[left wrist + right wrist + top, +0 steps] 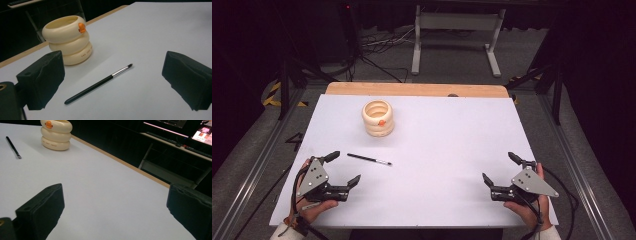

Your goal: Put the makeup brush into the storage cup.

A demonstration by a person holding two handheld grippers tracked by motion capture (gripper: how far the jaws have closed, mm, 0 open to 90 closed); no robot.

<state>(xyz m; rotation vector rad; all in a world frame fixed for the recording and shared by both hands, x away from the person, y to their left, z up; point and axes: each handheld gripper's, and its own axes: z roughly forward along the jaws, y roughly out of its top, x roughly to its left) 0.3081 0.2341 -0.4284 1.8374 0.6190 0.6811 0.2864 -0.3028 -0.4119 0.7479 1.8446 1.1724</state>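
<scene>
A: Thin black brush (pixel 369 159) flat on the white surface (pixel 437 145), just ahead of the left gripper (pixel 343 167), bristle end pointing away toward the middle.

B: And the cream ringed holder (pixel 378 118)?

A: Upright near the far edge, well behind the brush, apart from it. Orange duck bill on its top ring, mouth open upward.

B: Jaws?

A: Spread wide on the left gripper, nothing between them. Same on the right gripper (pixel 498 167), resting at the near right corner, far from both things.

B: Likely step, then: pick up the brush with the left.

A: Seems so. Best approached square across the handle, one jaw either side, near the middle rather than at the ferrule (pixel 117 72). Low enough for the pads to catch so slim a shaft, without scraping the surface.

B: Risk?

A: Rolling away under a one-sided touch. Slow, even closing advisable, then a level lift before tipping it toward the holder's mouth.
</scene>
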